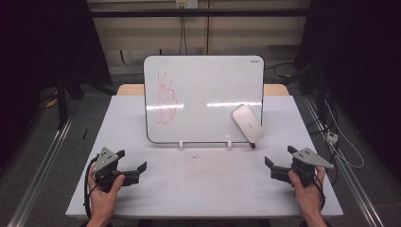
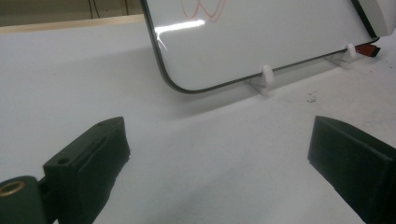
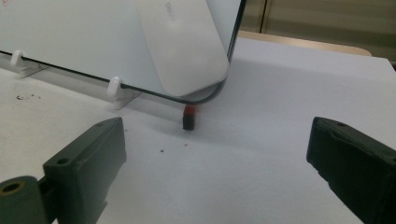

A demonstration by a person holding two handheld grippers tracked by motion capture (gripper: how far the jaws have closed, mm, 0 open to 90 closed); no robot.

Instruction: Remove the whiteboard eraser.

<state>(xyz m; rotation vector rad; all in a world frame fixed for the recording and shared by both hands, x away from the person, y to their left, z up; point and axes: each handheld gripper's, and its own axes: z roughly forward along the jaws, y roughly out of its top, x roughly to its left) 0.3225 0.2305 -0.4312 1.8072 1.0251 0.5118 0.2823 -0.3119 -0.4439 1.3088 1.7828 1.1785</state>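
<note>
A whiteboard [image 1: 203,94] stands tilted on small white feet at the table's middle, with red scribbles [image 1: 166,98] on its left part. A white eraser [image 1: 248,122] clings to its lower right corner, seen close in the right gripper view as eraser [image 3: 184,44]. A red and black marker [image 3: 188,117] pokes out from under that corner, also seen as marker [image 2: 368,48]. My left gripper [image 1: 131,160] rests open at the front left. My right gripper [image 1: 278,158] rests open at the front right. Nothing lies between either pair of jaws.
The white table [image 1: 203,189] carries dark crumbs [image 1: 196,155] in front of the whiteboard. A wooden strip [image 1: 130,89] edges the table's far side. Metal rails [image 1: 42,165] run along the floor on both sides, with cables [image 1: 338,137] at the right.
</note>
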